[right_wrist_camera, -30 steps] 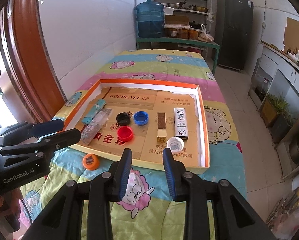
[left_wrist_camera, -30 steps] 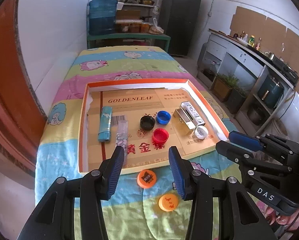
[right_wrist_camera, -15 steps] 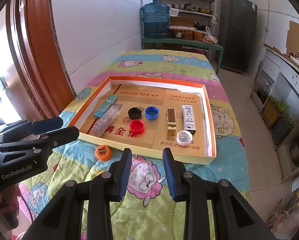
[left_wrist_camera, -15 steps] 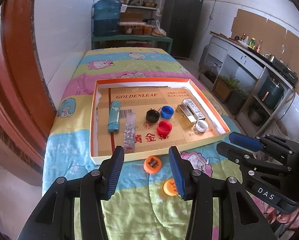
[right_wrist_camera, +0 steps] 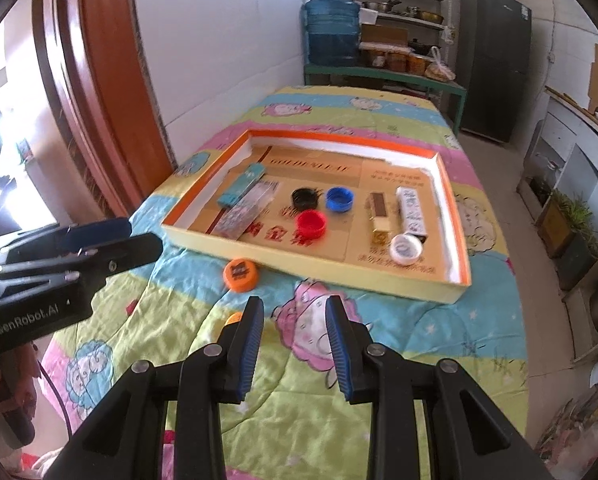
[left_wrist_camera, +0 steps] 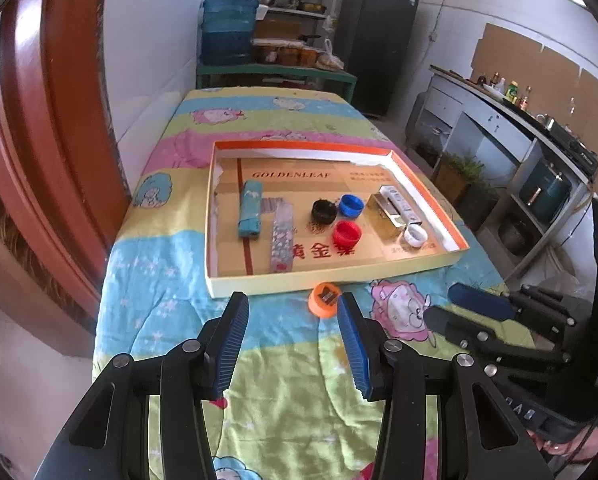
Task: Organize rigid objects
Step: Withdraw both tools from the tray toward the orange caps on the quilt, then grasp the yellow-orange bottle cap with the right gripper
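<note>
A shallow orange-rimmed cardboard tray [left_wrist_camera: 331, 276] [right_wrist_camera: 311, 270] lies on the quilt. In it are a teal box [left_wrist_camera: 250, 210], a clear patterned box [left_wrist_camera: 282, 236], black [left_wrist_camera: 324, 211], blue [left_wrist_camera: 351, 205], red [left_wrist_camera: 347, 233] and white [left_wrist_camera: 414, 236] caps, a gold box [left_wrist_camera: 385, 216] and a white box [left_wrist_camera: 399, 200]. An orange cap [left_wrist_camera: 325, 299] [right_wrist_camera: 240, 275] rests on the quilt just outside the tray's near rim. Another orange cap [right_wrist_camera: 232, 319] peeks out behind a right finger. My left gripper [left_wrist_camera: 293, 304] [right_wrist_camera: 143, 234] and right gripper [right_wrist_camera: 294, 308] [left_wrist_camera: 443, 303] hover open over the quilt, holding nothing.
The cartoon-print quilt [right_wrist_camera: 379, 360] covers a long table against a white wall [right_wrist_camera: 219, 60] and a red-brown door frame [left_wrist_camera: 59, 140] on the left. A water jug [right_wrist_camera: 331, 28], shelves and a dark fridge [left_wrist_camera: 375, 40] stand beyond. Cabinets [left_wrist_camera: 499, 140] line the right.
Both grippers have drawn back from the tray, which now looks smaller and farther. The second orange cap has slipped behind the left gripper's finger in the left wrist view. Jaw gaps are unchanged.
</note>
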Motion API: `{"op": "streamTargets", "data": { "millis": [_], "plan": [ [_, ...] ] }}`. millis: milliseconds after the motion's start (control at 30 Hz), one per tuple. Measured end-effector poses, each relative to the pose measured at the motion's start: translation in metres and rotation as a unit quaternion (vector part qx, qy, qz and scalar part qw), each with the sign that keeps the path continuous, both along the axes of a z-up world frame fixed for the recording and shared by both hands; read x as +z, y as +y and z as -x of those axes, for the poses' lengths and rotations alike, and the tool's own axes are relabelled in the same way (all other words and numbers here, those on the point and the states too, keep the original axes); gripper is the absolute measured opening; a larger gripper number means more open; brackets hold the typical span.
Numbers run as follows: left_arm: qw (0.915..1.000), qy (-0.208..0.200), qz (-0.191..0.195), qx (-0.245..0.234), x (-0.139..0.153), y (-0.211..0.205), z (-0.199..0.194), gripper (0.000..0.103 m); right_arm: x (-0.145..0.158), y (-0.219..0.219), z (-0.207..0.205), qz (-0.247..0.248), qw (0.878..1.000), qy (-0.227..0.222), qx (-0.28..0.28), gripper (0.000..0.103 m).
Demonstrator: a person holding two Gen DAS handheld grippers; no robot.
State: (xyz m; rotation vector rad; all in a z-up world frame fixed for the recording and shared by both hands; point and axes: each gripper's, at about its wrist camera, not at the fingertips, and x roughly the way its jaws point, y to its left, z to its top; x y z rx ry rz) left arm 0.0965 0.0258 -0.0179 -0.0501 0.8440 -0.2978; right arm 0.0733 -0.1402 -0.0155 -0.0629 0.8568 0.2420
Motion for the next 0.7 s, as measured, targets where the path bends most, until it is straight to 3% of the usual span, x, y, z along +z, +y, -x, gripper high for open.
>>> {"op": "streamTargets", "data": {
  "millis": [333, 700],
  "plan": [
    [0.9998, 0.018, 0.004, 0.008, -0.021, 0.010, 0.001, 0.048, -0.036, 0.025, 0.003, 0.001, 0.999, 0.025, 0.033, 0.032],
    [0.9995, 0.028, 0.009, 0.012, -0.035, 0.016, -0.002, 0.048, -0.056, 0.035, -0.009, 0.003, 0.998, 0.037, 0.040, 0.033]
  ]
}}
